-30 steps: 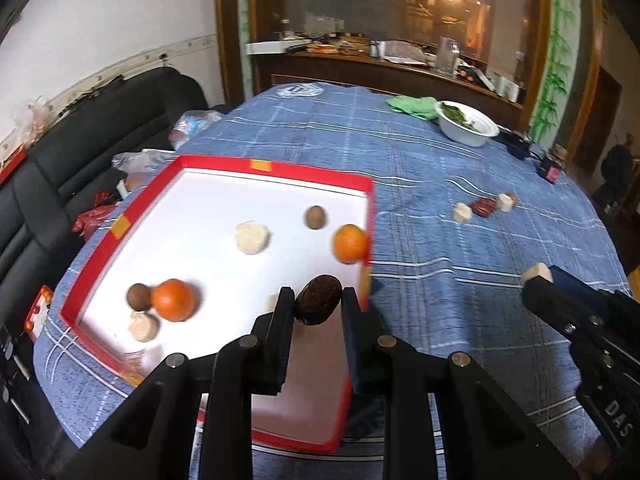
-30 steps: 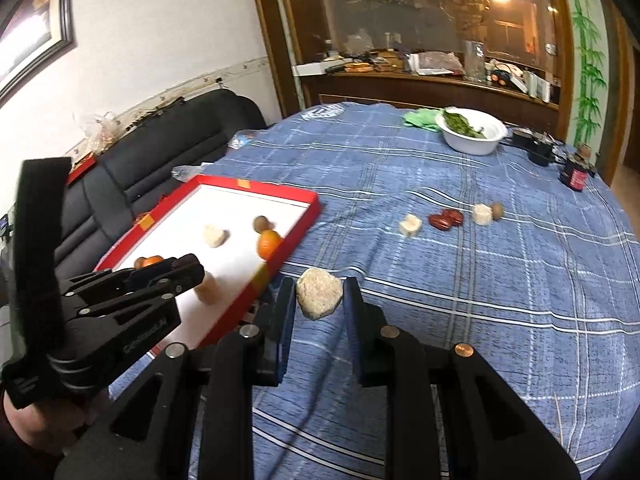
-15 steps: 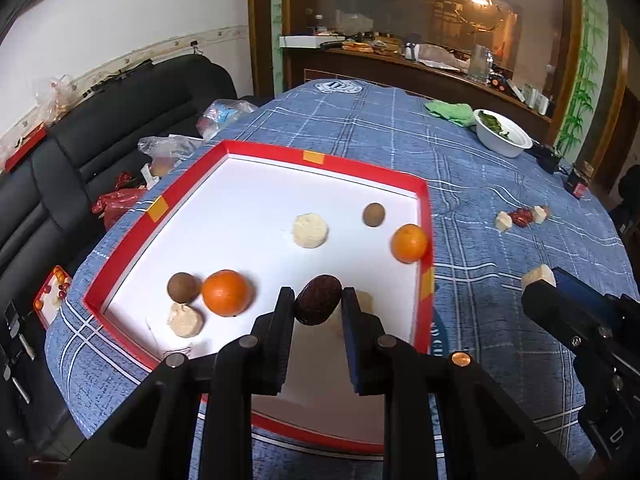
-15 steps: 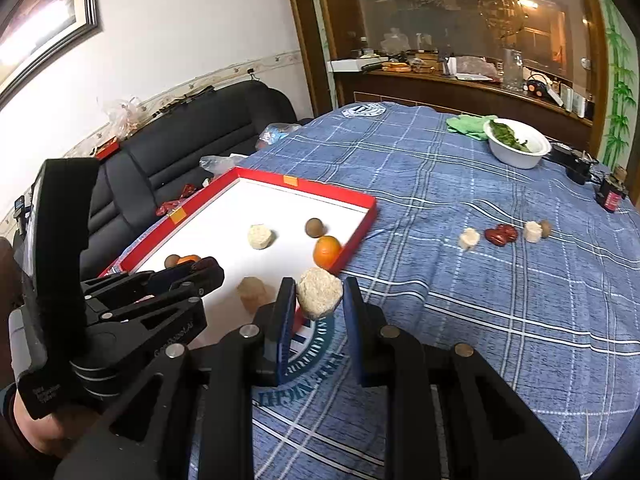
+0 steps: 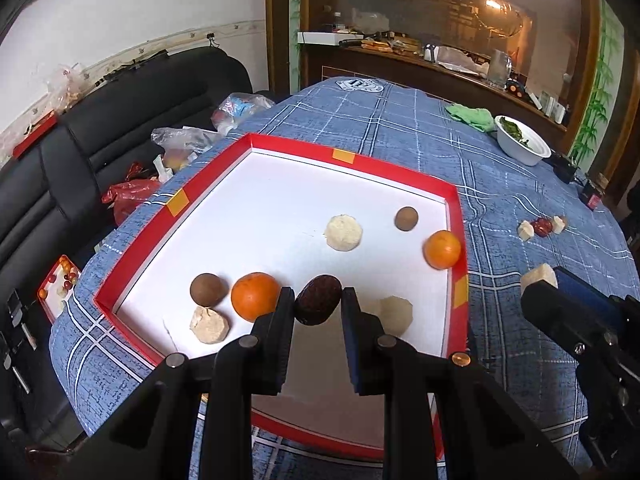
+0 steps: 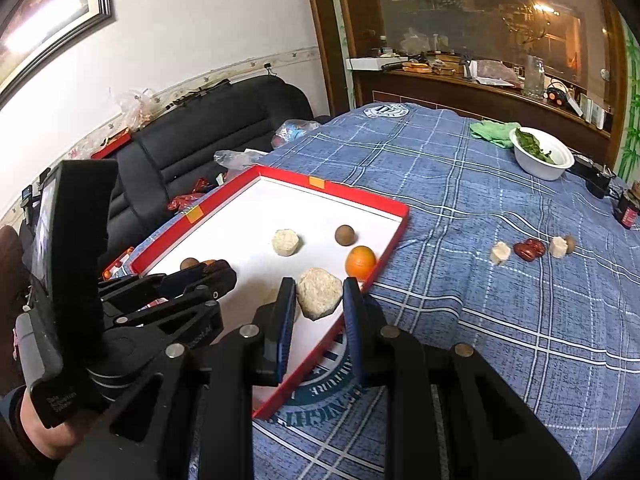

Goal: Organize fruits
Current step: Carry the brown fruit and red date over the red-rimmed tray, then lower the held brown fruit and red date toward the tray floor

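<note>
A red-rimmed white tray (image 5: 288, 146) (image 6: 376, 196) lies on the blue checked tablecloth. Inside it rest two oranges (image 5: 254, 296) (image 5: 442, 249), two brown round fruits (image 5: 207, 289) (image 5: 406, 218) and several pale lumps (image 5: 343, 233). My left gripper (image 5: 318, 302) is shut on a dark brown date (image 5: 318, 299), held above the tray's near part. My right gripper (image 6: 319, 294) is shut on a pale beige lump (image 6: 319, 292) over the tray's near right edge, beside an orange (image 6: 360, 261). The right gripper also shows at the right of the left wrist view.
More fruit pieces (image 6: 528, 249) lie in a row on the cloth to the right. A white bowl of greens (image 6: 542, 158) and a green cloth (image 6: 494, 131) stand farther back. A black sofa (image 5: 100, 128) with plastic bags runs along the left of the table.
Both grippers moved left and forward, each still holding its piece. The left one is now over the tray; the right one has reached the tray's right edge.
</note>
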The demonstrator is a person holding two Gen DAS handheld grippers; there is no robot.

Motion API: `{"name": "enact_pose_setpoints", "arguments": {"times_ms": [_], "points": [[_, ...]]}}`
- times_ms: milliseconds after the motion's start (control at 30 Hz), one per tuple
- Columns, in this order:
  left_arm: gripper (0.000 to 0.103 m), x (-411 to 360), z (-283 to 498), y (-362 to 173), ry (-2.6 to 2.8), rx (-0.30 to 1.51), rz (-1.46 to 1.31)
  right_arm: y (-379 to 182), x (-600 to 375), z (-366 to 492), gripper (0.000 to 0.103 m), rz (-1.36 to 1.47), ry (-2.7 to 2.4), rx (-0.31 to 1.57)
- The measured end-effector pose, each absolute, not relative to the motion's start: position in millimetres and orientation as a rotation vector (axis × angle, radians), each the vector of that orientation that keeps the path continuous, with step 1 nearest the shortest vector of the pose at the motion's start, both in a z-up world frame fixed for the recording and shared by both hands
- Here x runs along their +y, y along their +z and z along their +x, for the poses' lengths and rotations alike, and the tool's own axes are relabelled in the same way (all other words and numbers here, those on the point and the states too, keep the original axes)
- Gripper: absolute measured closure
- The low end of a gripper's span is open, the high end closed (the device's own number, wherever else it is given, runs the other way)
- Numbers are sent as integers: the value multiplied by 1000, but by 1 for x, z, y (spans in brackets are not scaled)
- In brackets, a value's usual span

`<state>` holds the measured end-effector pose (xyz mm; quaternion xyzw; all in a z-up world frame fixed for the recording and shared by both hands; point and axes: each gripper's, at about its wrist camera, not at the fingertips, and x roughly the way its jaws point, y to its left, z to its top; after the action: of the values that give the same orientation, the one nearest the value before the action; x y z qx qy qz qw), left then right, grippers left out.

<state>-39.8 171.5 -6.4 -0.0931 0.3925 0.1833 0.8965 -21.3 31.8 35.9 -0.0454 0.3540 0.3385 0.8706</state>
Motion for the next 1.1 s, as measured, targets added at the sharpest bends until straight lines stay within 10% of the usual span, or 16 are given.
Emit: {"name": "enact_pose_setpoints", "arguments": {"times_ms": [1100], "points": [[81, 215, -33, -10, 453, 816, -235, 25, 69, 3, 77, -137, 721, 753]]}}
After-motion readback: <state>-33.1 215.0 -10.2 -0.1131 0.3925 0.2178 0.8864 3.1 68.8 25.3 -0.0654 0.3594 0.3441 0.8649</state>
